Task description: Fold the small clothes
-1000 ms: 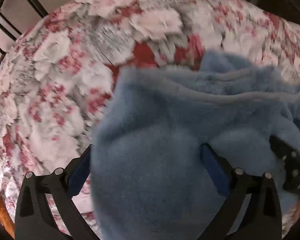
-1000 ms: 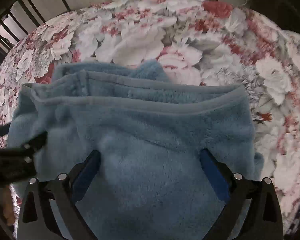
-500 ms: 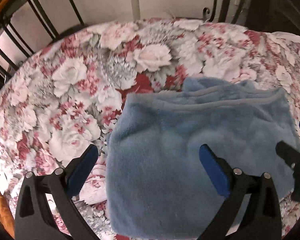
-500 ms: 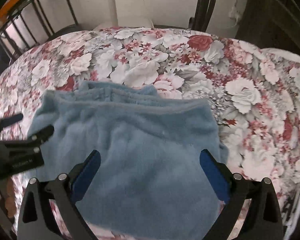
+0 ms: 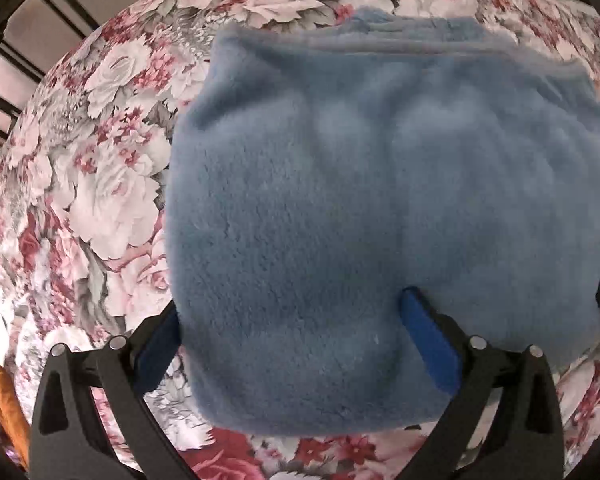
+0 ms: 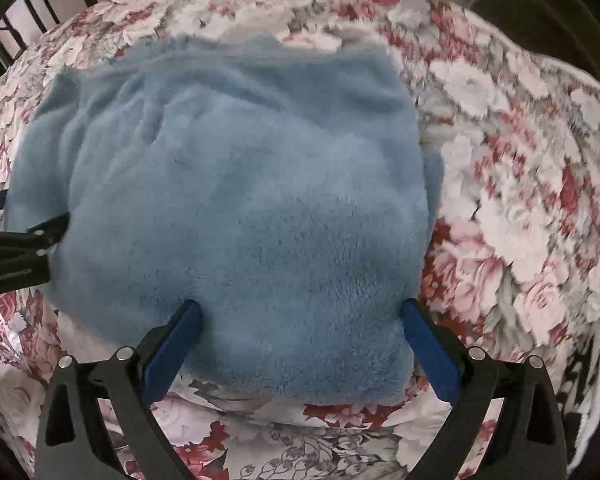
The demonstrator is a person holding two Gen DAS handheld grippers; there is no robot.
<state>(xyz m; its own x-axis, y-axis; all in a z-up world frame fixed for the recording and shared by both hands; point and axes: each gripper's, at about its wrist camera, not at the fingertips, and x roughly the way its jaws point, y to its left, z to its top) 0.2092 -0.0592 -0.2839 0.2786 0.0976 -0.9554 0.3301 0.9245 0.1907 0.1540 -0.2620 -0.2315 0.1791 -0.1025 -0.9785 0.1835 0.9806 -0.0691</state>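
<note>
A fluffy light-blue garment (image 5: 364, 200) lies folded flat on the floral cloth; it also fills the middle of the right wrist view (image 6: 236, 208). My left gripper (image 5: 292, 332) is open, its blue pads (image 5: 428, 344) spread over the garment's near left edge, pressing down into the fleece. My right gripper (image 6: 300, 340) is open too, pads (image 6: 172, 348) wide apart over the garment's near right part. The left gripper shows at the left edge of the right wrist view (image 6: 16, 248). Neither gripper holds fabric.
A red-and-white floral tablecloth (image 5: 100, 184) covers the rounded surface (image 6: 520, 200). Dark metal bars (image 5: 16, 40) stand behind it at the far left, and dark furniture (image 6: 540, 0) at the far right.
Both grippers pulled back and up from the garment half a second ago, then came down close over its near edge again. The garment stays folded in place.
</note>
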